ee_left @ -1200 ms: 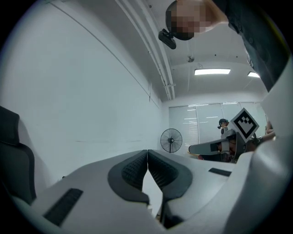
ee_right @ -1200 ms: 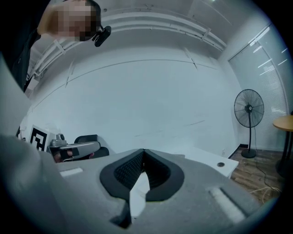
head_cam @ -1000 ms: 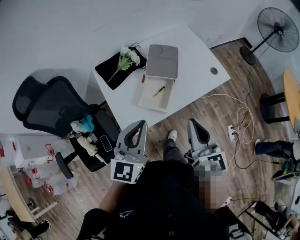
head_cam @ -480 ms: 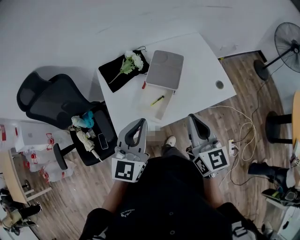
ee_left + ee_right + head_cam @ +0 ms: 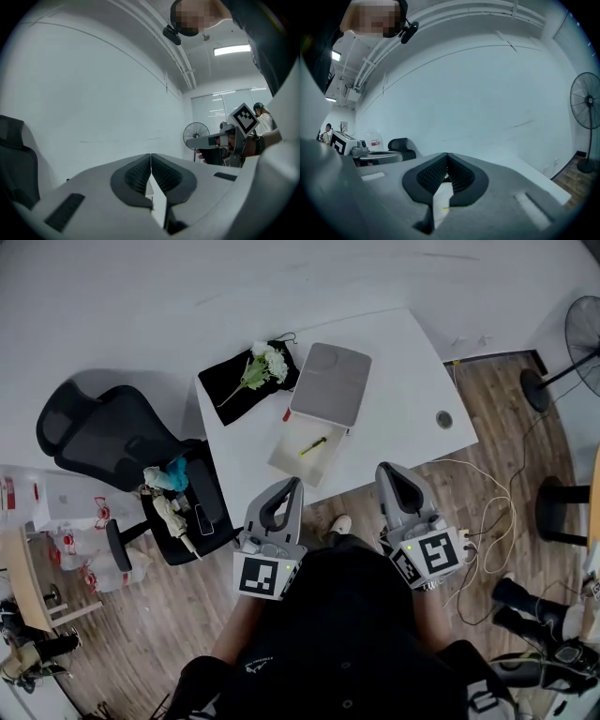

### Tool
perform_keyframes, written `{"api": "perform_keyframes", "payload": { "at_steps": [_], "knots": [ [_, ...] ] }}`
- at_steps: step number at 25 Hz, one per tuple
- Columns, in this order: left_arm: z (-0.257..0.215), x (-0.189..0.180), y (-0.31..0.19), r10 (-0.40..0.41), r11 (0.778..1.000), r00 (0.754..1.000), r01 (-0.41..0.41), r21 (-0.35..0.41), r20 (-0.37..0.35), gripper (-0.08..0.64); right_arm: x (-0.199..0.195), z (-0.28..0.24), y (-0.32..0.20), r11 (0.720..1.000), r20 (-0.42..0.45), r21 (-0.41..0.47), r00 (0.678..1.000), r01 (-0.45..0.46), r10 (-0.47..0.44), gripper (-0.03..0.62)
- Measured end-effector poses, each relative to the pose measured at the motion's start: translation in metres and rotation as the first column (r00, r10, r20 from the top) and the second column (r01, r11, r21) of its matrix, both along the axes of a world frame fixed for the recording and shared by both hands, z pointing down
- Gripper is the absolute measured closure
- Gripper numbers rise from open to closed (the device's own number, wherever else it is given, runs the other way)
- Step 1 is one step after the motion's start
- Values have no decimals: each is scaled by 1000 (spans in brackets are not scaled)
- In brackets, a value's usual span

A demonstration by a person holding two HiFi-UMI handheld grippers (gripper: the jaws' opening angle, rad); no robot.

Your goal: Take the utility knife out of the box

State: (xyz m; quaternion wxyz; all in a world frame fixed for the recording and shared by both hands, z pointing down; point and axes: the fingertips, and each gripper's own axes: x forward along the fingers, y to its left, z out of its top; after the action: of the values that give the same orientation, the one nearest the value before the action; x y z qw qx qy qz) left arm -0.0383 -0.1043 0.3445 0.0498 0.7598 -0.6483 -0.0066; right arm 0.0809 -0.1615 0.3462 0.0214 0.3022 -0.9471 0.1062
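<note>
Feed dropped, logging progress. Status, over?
Left gripper, right gripper shut, empty, short of table. Utility knife lying in open box. Path looks clear.

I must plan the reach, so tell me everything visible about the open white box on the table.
The shallow white rectangular box lies open on the white table, near its front edge. Its grey lid lies beyond it, at its far end. Inside, a yellow utility knife lies diagonally.
</note>
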Motion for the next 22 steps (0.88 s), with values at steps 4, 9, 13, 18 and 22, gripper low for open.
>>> {"api": "perform_keyframes", "payload": {
  "at_steps": [4, 9, 13, 18, 22],
  "knots": [
    [17, -4, -8, 10, 999, 1000, -10, -34, 9, 554, -1, 0, -8, 1000, -3, 0, 1000, -4, 4, 588],
    [55, -17, -17, 28, 993, 998, -22, -114, 48, 554, -3, 5, -12, 1000, -31, 1, 999, -26, 26, 588],
    [68, -23, -31, 82, 986, 995, -73, -150, 52, 554, -8, 9, -20, 998, -52, -21, 997, -65, 63, 588],
    [97, -27, -47, 146, 968, 989, -138, -208, 26, 554, -14, 11, -26, 993, -72, -38, 992, -109, 106, 588],
    [124, -35, -56, 175, 950, 984, -166, -266, 12, 554, -20, 17, -27, 989, -95, -54, 987, -137, 131, 588]
  ]
}}
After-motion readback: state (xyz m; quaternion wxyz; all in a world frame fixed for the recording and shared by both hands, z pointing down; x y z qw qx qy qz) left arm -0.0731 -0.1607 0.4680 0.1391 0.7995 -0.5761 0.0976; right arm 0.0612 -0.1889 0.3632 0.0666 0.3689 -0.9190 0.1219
